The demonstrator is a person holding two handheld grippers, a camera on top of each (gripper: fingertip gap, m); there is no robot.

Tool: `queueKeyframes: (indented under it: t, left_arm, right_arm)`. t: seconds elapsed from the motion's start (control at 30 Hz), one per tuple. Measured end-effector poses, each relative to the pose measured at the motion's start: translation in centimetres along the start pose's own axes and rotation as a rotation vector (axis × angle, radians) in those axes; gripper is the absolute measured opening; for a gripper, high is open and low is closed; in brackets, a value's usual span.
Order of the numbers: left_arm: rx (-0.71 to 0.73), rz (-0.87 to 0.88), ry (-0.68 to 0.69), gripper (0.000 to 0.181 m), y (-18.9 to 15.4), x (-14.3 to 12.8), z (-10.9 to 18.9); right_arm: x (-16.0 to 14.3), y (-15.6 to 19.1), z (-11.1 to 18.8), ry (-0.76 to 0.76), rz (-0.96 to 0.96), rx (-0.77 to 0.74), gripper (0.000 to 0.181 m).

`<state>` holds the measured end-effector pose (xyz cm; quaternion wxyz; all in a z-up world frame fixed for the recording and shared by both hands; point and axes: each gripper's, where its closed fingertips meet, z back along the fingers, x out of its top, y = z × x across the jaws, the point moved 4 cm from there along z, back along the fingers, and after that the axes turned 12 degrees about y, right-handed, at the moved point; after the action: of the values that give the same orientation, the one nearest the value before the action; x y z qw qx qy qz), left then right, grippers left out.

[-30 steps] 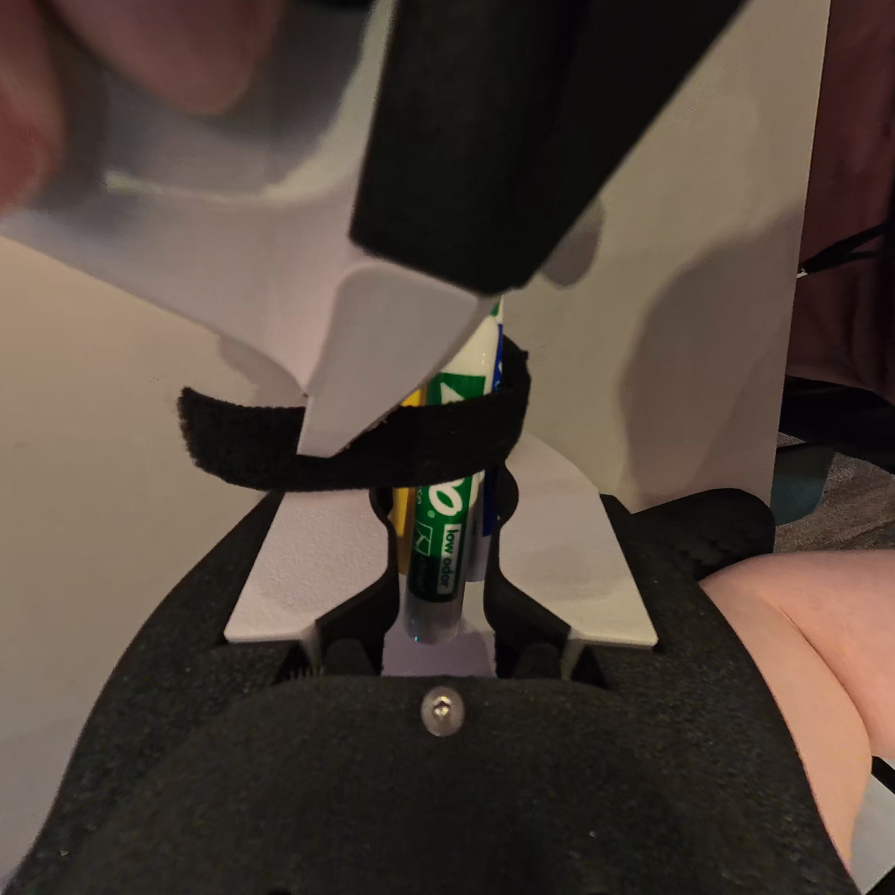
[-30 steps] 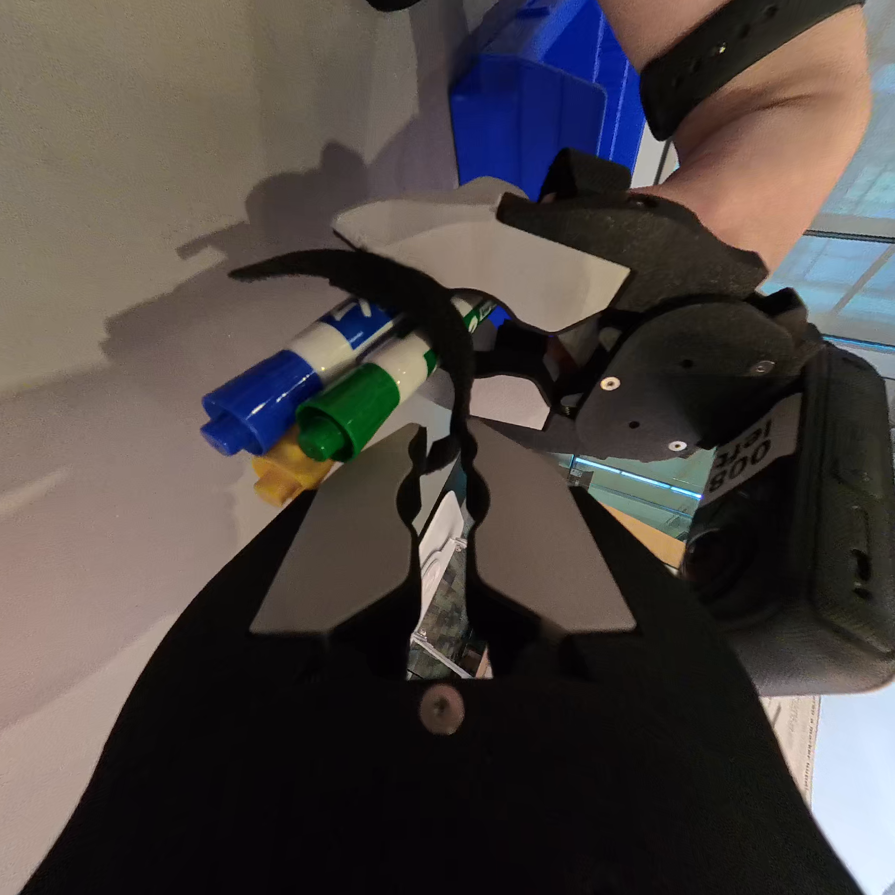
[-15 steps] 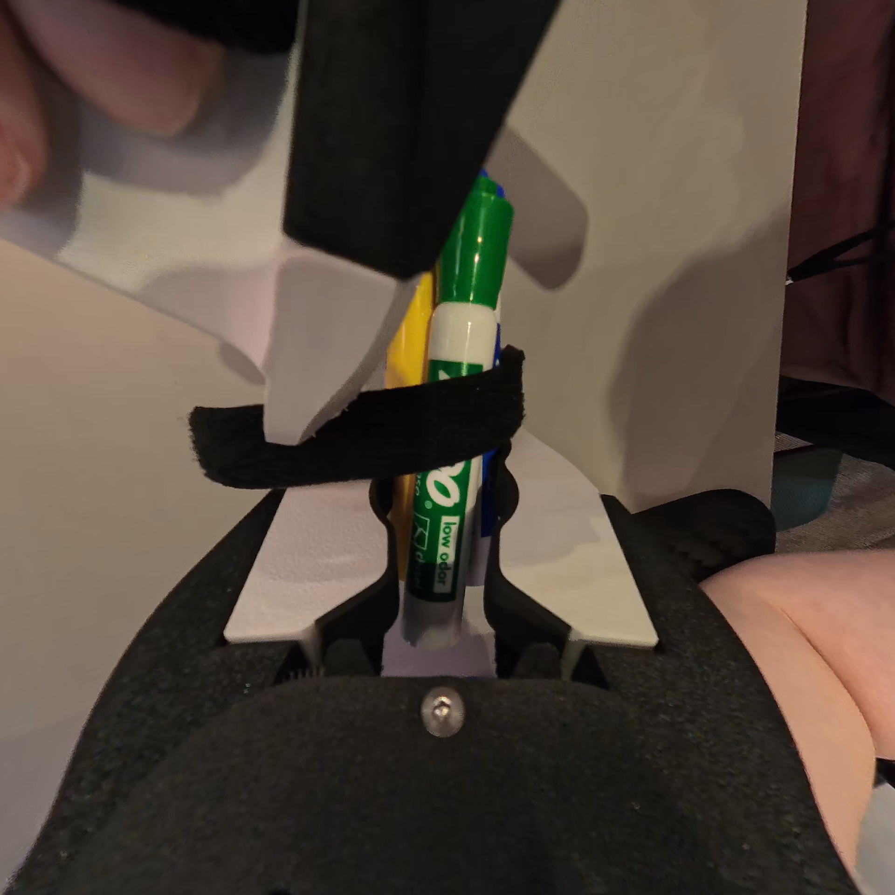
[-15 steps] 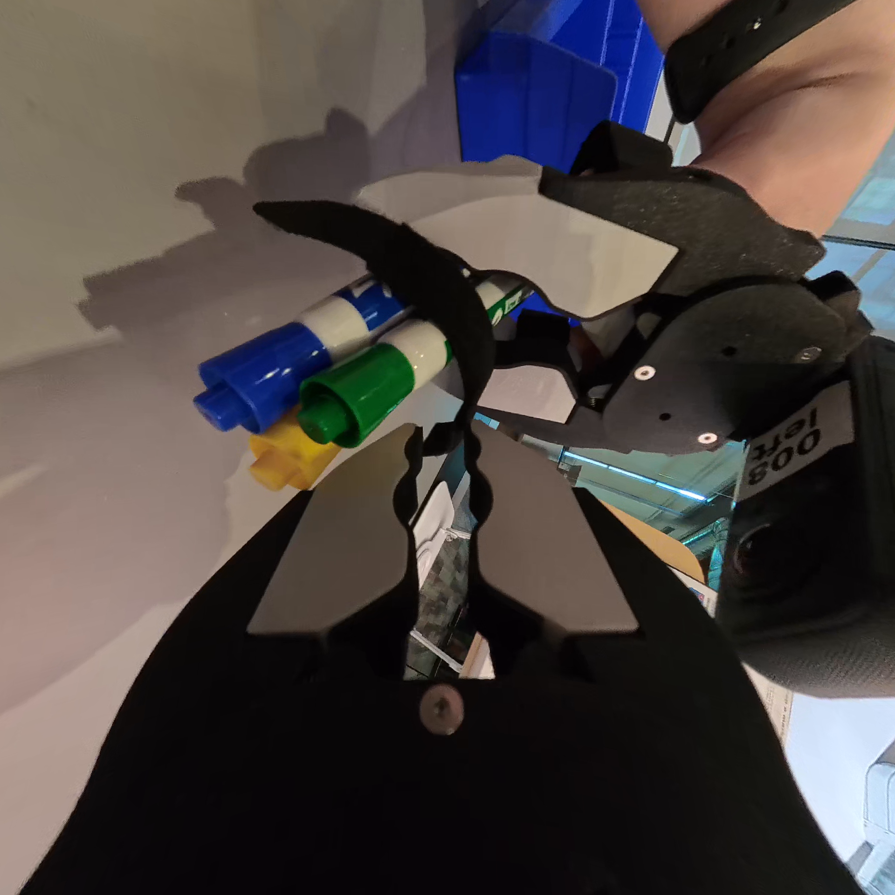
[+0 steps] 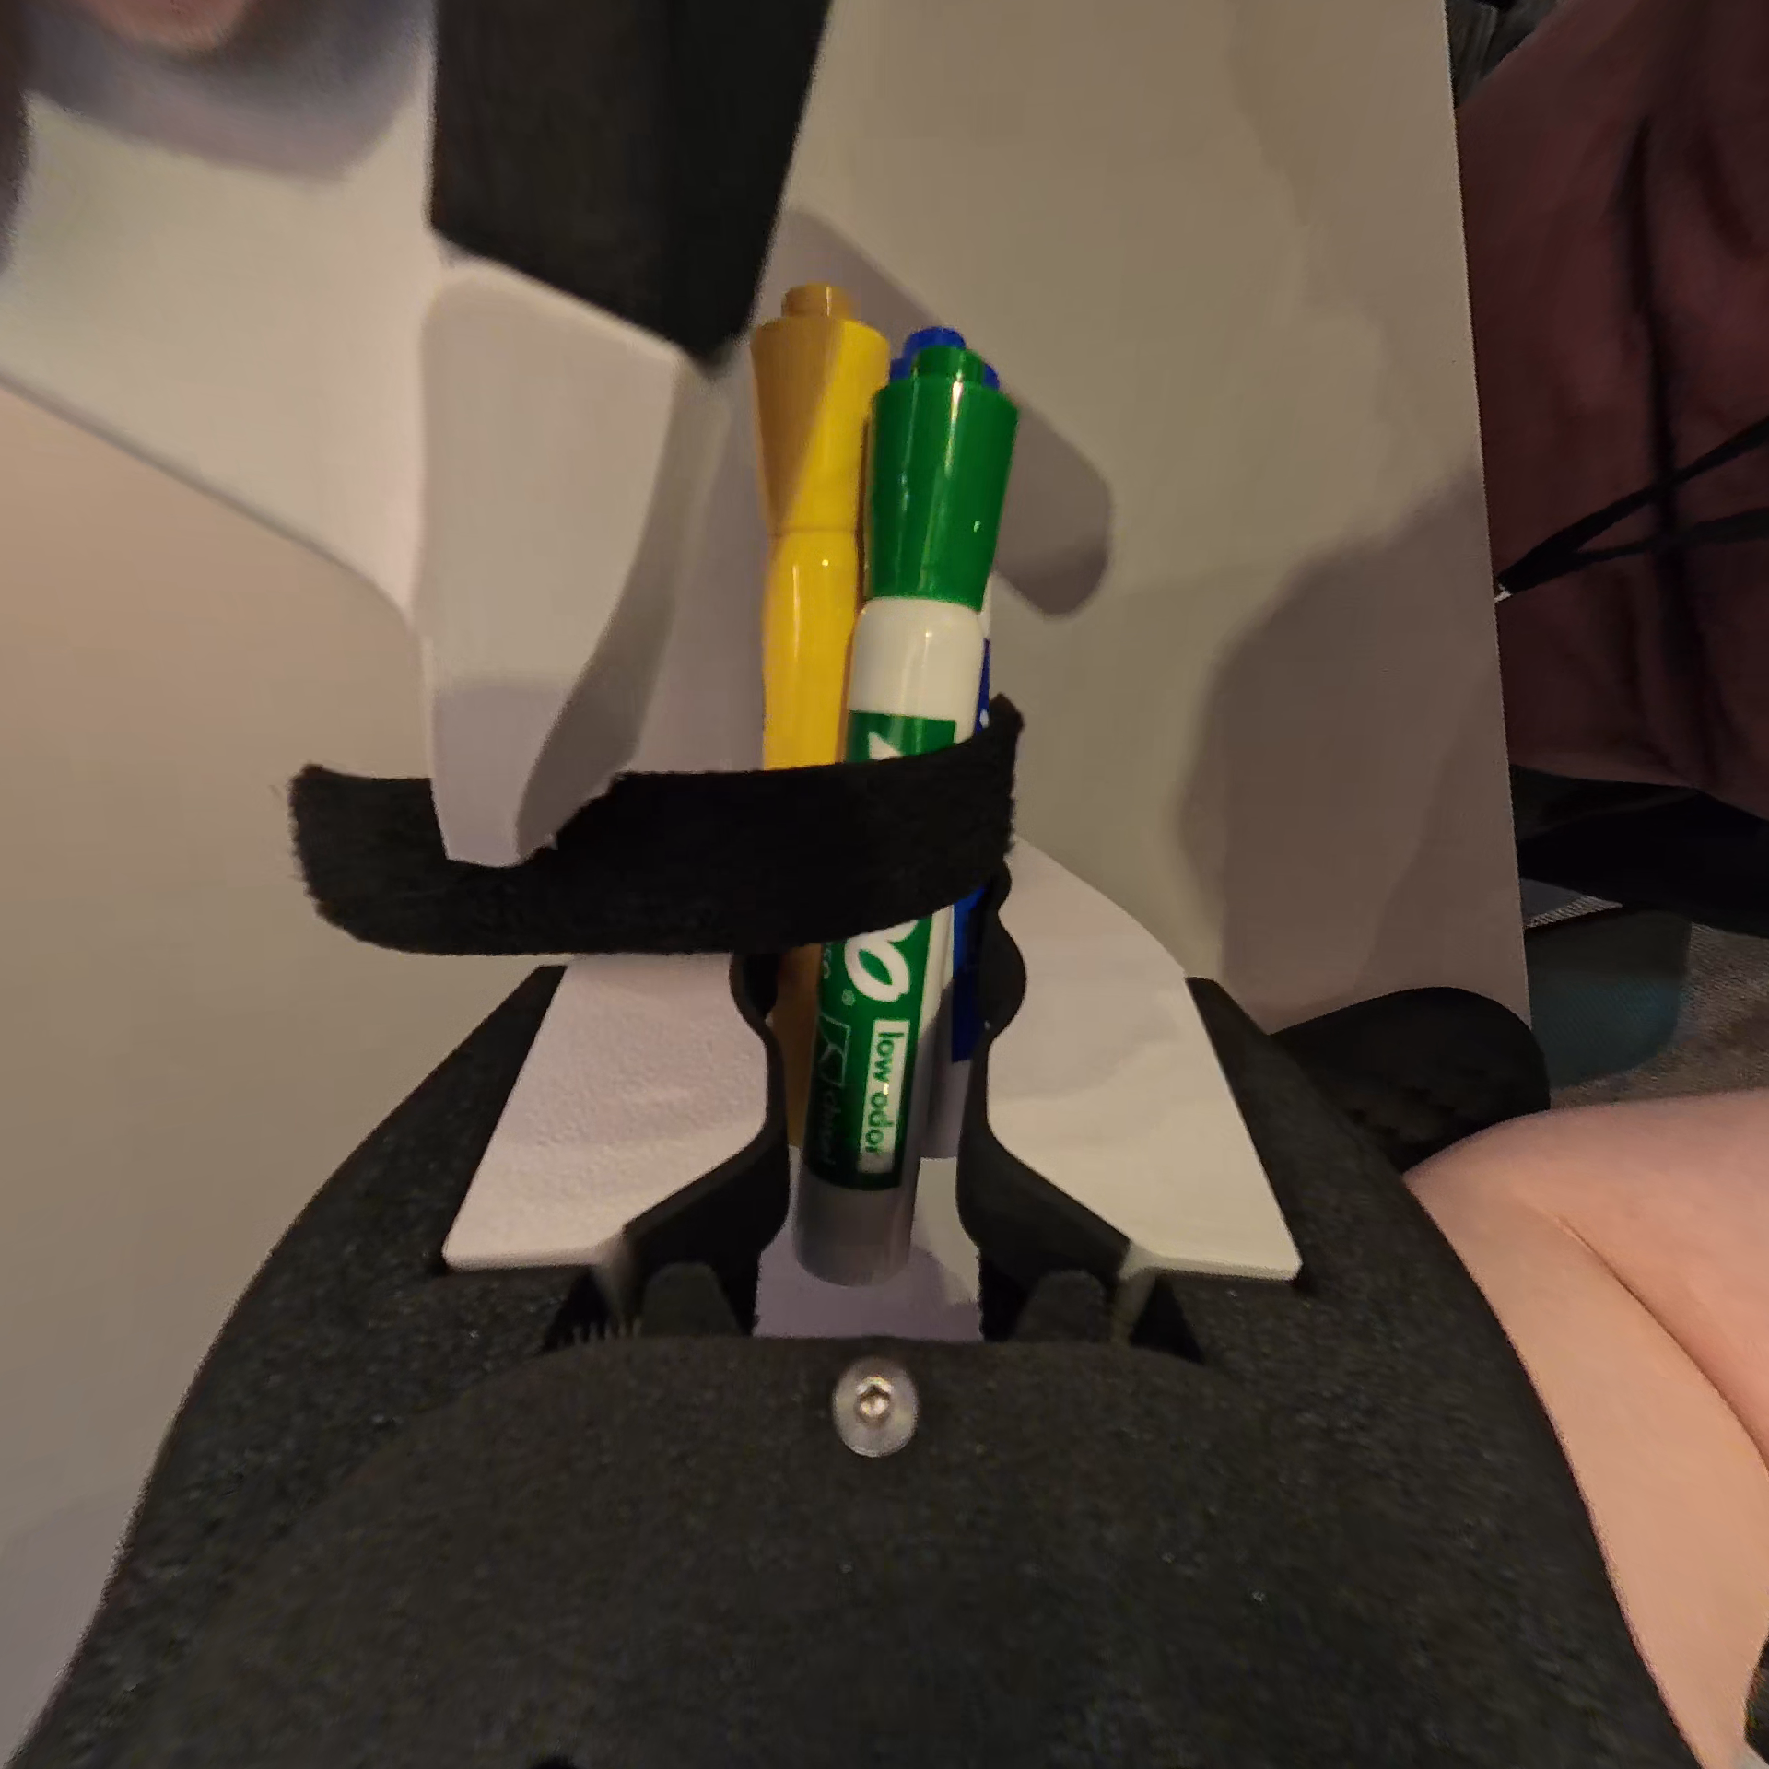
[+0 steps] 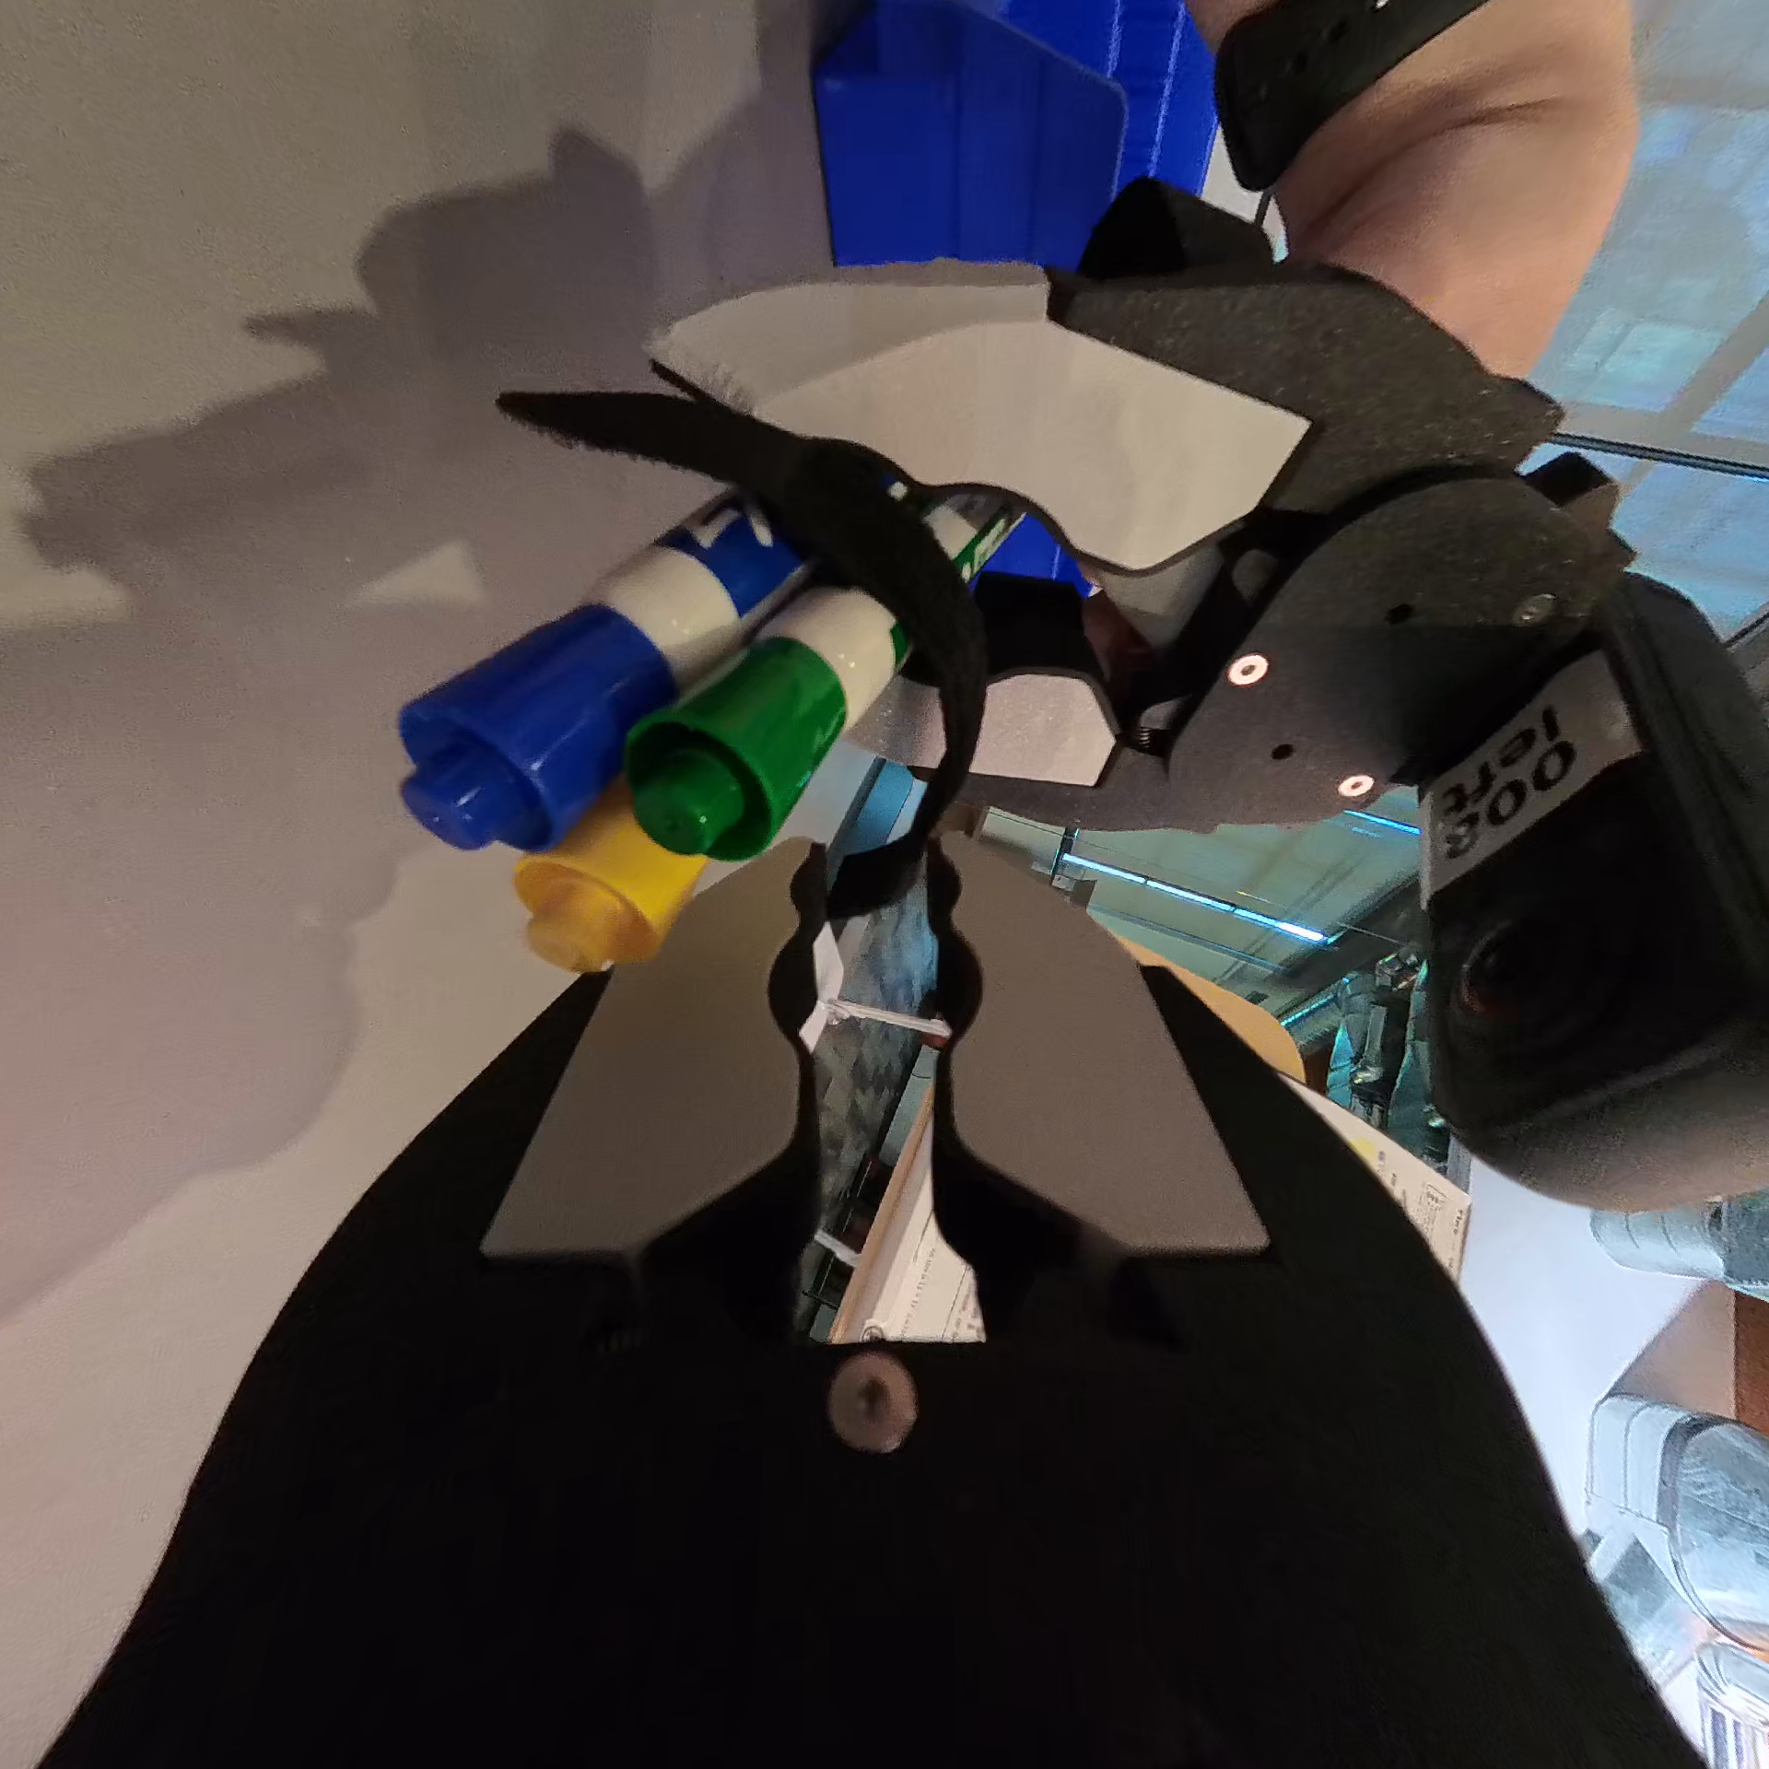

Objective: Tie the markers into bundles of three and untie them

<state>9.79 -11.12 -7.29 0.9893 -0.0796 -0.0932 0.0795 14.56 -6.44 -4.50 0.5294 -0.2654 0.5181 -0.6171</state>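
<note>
The right gripper (image 6: 876, 862) has drawn back off the caps, pinching the black hook-and-loop strap (image 5: 670, 862) – the left gripper (image 5: 876, 1034) clamps the marker bundle (image 5: 885, 670), wrap unfinished.

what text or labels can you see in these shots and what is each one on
I do not quote writing; here is where it stands.
green marker: printed green-and-white barrel label, legible.
blue marker: blue-and-white barrel label, mostly hidden by the black strap.
white sticker on the black camera housing: dark characters, legible.
papers in the background: too small to read.
</note>
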Motion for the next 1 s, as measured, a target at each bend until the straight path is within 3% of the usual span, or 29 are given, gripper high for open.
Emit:
queueKeyframes:
  t: [0.63, 1.0]
  left_arm:
    - [0.008, -0.011, 0.012, 0.039, -0.6, 0.3, 0.1]
    - [-0.003, -0.021, 0.009, 0.039, -0.3, 0.8, -0.4]
  right_arm:
    - [0.3, -1.2, 2.1, -0.148, -0.154, 0.058, 0.022]
    - [0.7, -0.3, 2.3, -0.091, -0.206, 0.244, 0.031]
